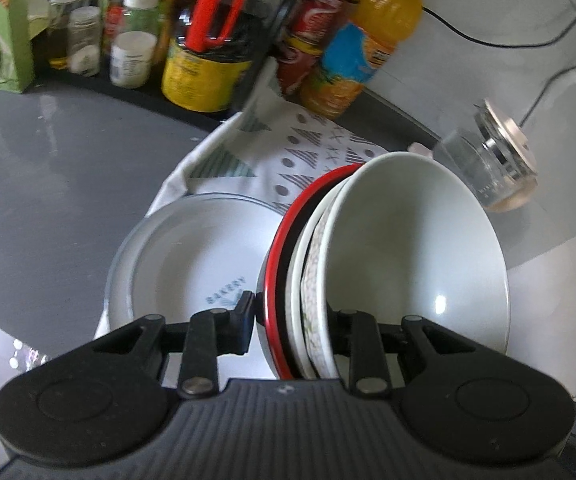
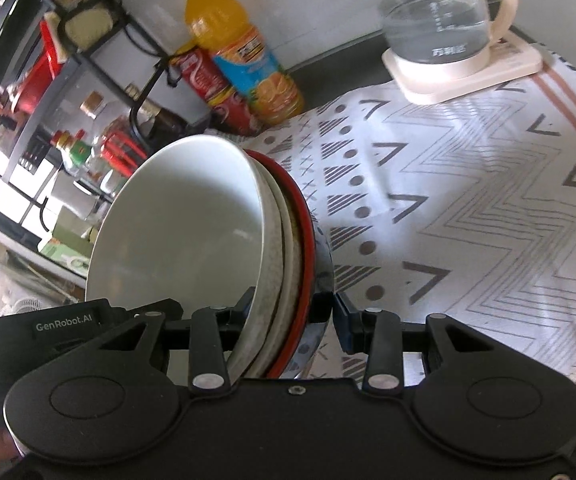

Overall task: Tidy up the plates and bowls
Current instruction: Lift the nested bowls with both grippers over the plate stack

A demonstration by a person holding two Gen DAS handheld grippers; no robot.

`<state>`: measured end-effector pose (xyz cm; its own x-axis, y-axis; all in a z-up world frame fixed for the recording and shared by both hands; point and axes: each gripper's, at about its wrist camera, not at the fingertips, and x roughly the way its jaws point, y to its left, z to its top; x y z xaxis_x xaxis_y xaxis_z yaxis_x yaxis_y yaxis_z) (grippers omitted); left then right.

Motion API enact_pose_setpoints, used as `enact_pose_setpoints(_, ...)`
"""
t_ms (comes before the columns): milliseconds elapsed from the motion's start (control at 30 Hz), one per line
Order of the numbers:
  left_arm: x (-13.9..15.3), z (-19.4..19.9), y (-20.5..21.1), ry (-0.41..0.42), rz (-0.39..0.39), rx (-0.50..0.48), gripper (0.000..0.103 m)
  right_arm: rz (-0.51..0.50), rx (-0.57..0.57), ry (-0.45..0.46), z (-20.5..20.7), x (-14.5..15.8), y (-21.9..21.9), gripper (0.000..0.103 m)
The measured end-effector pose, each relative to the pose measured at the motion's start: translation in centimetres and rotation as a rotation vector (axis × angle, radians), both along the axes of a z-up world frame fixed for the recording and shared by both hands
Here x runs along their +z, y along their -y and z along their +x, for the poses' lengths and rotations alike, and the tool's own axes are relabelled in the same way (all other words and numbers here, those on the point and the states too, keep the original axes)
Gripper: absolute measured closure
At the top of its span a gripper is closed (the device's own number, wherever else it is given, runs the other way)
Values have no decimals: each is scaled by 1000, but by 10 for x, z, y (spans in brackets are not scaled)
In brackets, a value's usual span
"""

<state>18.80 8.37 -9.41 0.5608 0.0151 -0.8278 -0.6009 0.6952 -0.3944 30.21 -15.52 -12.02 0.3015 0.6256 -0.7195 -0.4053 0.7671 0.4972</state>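
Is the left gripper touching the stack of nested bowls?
Touching. The left wrist view shows the left gripper with its fingers closed on both sides of the stack of nested bowls, pressing its rims.

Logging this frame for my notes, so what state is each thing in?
bowl stack: nested, tilted on edge, gripped from both sides
left gripper: jaws shut on the stack's rims
right gripper: jaws shut on the stack's rims
plates: lying flat on the patterned cloth
glass kettle: upright on its base, lid on

Open patterned cloth (image 2: 468, 208) lies right; bottles (image 2: 244, 56) and kettle (image 2: 444, 20) seemingly crowd the back.
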Motion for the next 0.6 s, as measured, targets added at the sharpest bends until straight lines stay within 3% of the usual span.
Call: enact_pose_setpoints(600, -26, -24, -43, -53, -14, 97, 75, -19, 110, -53, -9, -24, -59, 65)
